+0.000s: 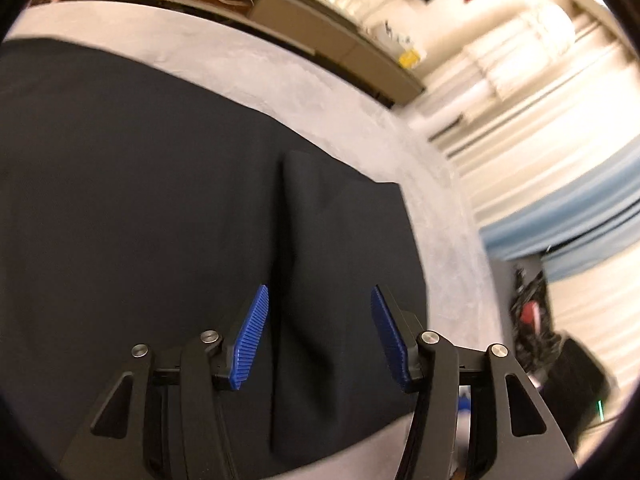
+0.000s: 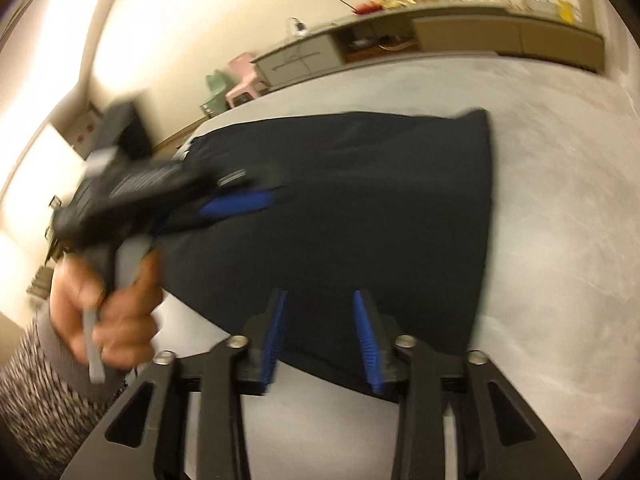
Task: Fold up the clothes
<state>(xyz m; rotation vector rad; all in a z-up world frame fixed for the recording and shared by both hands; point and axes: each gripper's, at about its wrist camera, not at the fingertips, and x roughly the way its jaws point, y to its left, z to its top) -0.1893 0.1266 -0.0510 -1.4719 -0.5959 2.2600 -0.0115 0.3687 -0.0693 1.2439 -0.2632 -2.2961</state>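
A: Start close in. What are the two tools doing?

B: The left hand-held gripper (image 1: 320, 336) hangs over the near edge of the black garment (image 1: 160, 200), its blue pads spread apart with a raised fold of the cloth running up between them; neither pad presses on it. The right hand-held gripper (image 2: 322, 340) is likewise released, blue pads apart above the garment's near edge, nothing pinched.

A: And the garment itself?

B: It lies spread flat on the light grey surface (image 1: 440, 240), dark and mostly smooth, with that one lengthwise ridge near its right side in the left wrist view. In the right wrist view it stretches away with a straight right-hand edge.

A: Anyone visible?

B: A hand (image 2: 116, 300) in a speckled grey sleeve (image 2: 36, 392) grips the left tool's handle, blurred, over the garment's left part.

A: Farther back?

B: A long low cabinet (image 2: 500, 36) against the wall, small items on top, too blurred to name.
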